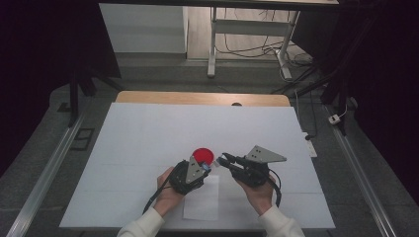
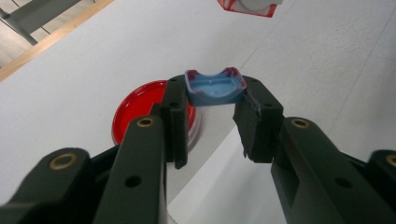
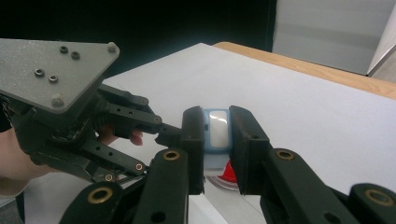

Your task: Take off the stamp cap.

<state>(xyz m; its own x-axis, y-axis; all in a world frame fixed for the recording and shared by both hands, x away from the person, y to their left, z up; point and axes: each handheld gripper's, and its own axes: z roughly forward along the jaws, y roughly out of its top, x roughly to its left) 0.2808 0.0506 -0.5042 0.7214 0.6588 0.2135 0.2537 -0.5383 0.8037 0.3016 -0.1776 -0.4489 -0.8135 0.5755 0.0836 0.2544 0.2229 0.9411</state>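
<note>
Nearest me, the person's two hands came in over the near edge of the white-covered bench [image 1: 148,123], a claw in each. The left claw [image 1: 206,169] was clenched on a small blue plastic piece with a curved, dished top and traces of red at its corners [image 2: 215,87], pinched by its two ends and held off the surface. The right claw [image 1: 223,159] pointed straight at it from the other side; in its own view its jaws stood either side of that same blue piece [image 3: 216,129], very close, though I couldn't tell whether they had bitten or were only bracketing it.

Below the hands lay a white sheet of paper [image 1: 202,200]. Just past the left claw sat a round red plastic lid with a raised rim [image 1: 203,155], flat on the bench. Farther off, in the left claw's view, stood a red-and-white object [image 2: 250,7], cut off by the frame.

This looked like a hand-over or a two-handed pull in mid-air. Next, I'd judge, the right claw needed a firm bite before the left let go.
</note>
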